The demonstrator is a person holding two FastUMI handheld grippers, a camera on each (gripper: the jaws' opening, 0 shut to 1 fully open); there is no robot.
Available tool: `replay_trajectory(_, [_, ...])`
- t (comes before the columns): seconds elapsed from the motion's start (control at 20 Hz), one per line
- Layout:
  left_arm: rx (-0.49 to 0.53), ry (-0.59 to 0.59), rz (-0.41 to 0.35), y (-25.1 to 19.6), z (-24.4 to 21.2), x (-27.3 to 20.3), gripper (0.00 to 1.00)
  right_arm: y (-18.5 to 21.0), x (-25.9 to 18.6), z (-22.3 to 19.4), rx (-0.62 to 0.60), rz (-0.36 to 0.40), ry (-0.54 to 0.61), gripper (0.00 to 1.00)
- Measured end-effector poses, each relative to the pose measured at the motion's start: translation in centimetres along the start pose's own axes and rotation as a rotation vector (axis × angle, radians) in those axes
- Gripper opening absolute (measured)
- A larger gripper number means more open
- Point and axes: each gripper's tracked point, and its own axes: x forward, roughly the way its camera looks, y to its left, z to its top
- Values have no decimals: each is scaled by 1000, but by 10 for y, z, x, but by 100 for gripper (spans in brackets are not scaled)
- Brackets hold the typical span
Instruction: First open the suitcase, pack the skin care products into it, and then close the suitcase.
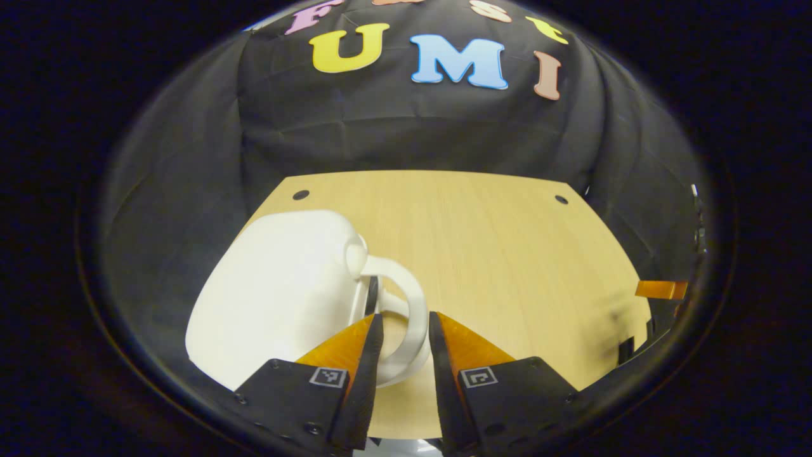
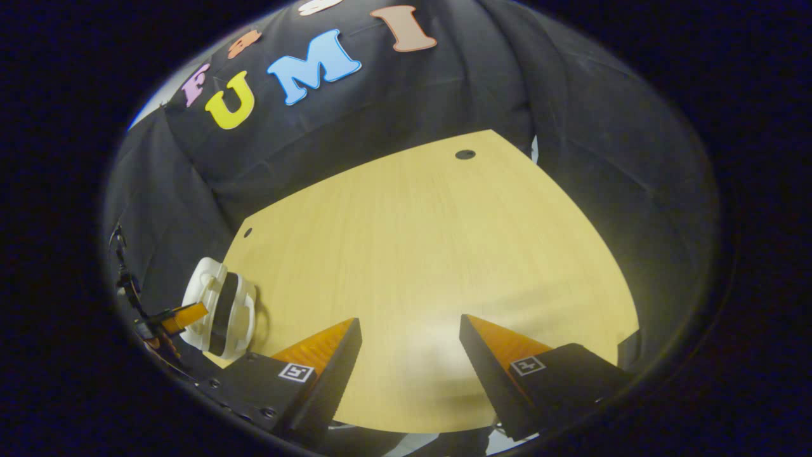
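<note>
Left gripper point(image 1: 406, 330) pinching white suitcase point(image 1: 279, 292) handle point(image 1: 415, 317), right gripper point(image 2: 411, 333) spread open above table point(image 2: 431, 241)

Black screw-studded tongs point(image 1: 406, 330) bodies, each with a square coded marker.

suitcase point(image 1: 273, 292) lower edge hidden behind left gripper point(image 1: 406, 330) | seam unclear

Suitcase point(image 1: 279, 289) stands on the table point(image 1: 507, 254), near its left edge in the left gripper view, handle point(image 1: 406, 317) facing right. Left gripper point(image 1: 406, 333) sits at the handle, a finger on either side of its loop. In the right gripper view the suitcase point(image 2: 219, 311) is far left, right gripper point(image 2: 411, 336) over bare table point(image 2: 412, 241), well apart.
</note>
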Motion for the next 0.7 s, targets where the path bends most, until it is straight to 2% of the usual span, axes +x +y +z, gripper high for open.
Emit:
replay_trajectory(0.1, [51, -93, 44, -18, 45, -6, 51, -3, -4, 44, -92, -15, -97, 95])
replay_trajectory(0.15, [83, -161, 66, -30, 72, -11, 55, -4, -9, 73, -134, -35, -168, 95])
replay_trajectory(0.2, [112, -241, 67, -52, 101, -13, 53, -5, -12, 100, -169, -56, -247, 95])
replay_trajectory(0.25, [139, -299, 66, -76, 126, -16, 62, -3, -19, 128, -192, -79, -321, 95])
replay_trajectory(0.3, [165, -354, 66, -101, 149, -21, 61, 4, -29, 145, -199, -93, -394, 95])
replay_trajectory(0.4, [191, -478, 79, -148, 192, -32, 67, 21, -53, 175, -172, -85, -527, 96])
replay_trajectory(0.5, [165, -616, 55, -194, 224, -50, 84, 29, -76, 201, -158, -71, -665, 95])
replay_trajectory(0.55, [153, -635, 42, -215, 227, -55, 91, 30, -85, 209, -176, -69, -722, 95])
replay_trajectory(0.6, [154, -654, 51, -230, 233, -65, 91, 26, -87, 211, -200, -74, -763, 95])
replay_trajectory(0.7, [180, -663, 50, -264, 230, -72, 90, 19, -88, 202, -234, -64, -762, 94])
